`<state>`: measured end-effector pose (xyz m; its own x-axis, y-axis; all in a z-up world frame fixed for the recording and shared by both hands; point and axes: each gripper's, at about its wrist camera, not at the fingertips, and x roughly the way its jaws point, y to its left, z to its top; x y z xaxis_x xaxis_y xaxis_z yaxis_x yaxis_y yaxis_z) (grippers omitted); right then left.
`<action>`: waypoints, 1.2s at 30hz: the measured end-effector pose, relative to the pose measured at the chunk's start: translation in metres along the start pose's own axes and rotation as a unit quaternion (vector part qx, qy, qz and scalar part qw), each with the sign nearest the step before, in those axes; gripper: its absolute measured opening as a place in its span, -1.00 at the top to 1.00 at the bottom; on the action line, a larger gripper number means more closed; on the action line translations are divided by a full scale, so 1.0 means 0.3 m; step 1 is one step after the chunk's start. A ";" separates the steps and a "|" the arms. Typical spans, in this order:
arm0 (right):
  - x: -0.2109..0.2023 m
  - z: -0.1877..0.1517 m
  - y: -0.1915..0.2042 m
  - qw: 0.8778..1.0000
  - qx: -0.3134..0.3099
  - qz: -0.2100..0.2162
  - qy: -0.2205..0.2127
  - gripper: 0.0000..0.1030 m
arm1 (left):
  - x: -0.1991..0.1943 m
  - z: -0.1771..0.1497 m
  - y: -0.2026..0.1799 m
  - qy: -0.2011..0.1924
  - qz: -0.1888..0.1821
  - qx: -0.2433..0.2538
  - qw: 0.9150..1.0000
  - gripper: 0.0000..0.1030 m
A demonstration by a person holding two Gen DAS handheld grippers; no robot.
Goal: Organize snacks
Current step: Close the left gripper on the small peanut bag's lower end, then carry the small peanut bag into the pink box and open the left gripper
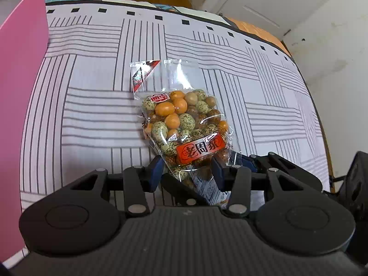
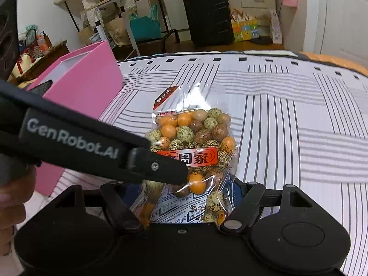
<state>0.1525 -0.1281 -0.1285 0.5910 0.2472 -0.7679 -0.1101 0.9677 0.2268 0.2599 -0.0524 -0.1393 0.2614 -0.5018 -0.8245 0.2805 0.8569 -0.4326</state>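
A clear bag of coated peanuts (image 1: pixel 184 124) sits with its lower end between the blue pads of the left tool (image 1: pixel 187 171), which pinch it. The right tool (image 2: pixel 184 197) also has the bag's lower end between its jaws; whether its pads press on the bag cannot be told. The bag stands above a bed with a striped sheet (image 1: pixel 92 105). A pink box (image 2: pixel 92 85) stands on the bed to the left, near the bag.

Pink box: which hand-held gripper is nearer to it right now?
Left. The left hand-held gripper grips the snack bag from the side toward the pink box. The right hand-held gripper holds the same bag from the side away from the box.
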 end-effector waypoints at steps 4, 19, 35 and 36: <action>-0.047 -0.017 0.040 1.000 -0.010 0.001 0.009 -0.54 | -0.041 -0.038 -0.014 0.010 -0.003 0.007 1.000 0.16; -0.249 -0.062 0.201 0.997 -0.070 0.001 0.042 -0.54 | -0.265 -0.230 -0.050 -0.022 0.010 -0.029 0.999 0.16; -0.454 0.134 0.426 0.983 -0.173 0.056 -0.012 -0.63 | -0.646 -0.280 -0.009 -0.132 -0.014 -0.024 0.991 0.15; -0.451 0.156 0.444 0.980 -0.188 0.065 -0.020 -0.62 | -0.672 -0.275 0.005 -0.142 -0.013 -0.027 0.989 0.15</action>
<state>0.0952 -0.0349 0.0336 0.5820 0.3751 -0.7215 -0.4695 0.8795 0.0785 0.1314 0.0597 -0.0038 0.5059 -0.5298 -0.6807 0.2431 0.8448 -0.4767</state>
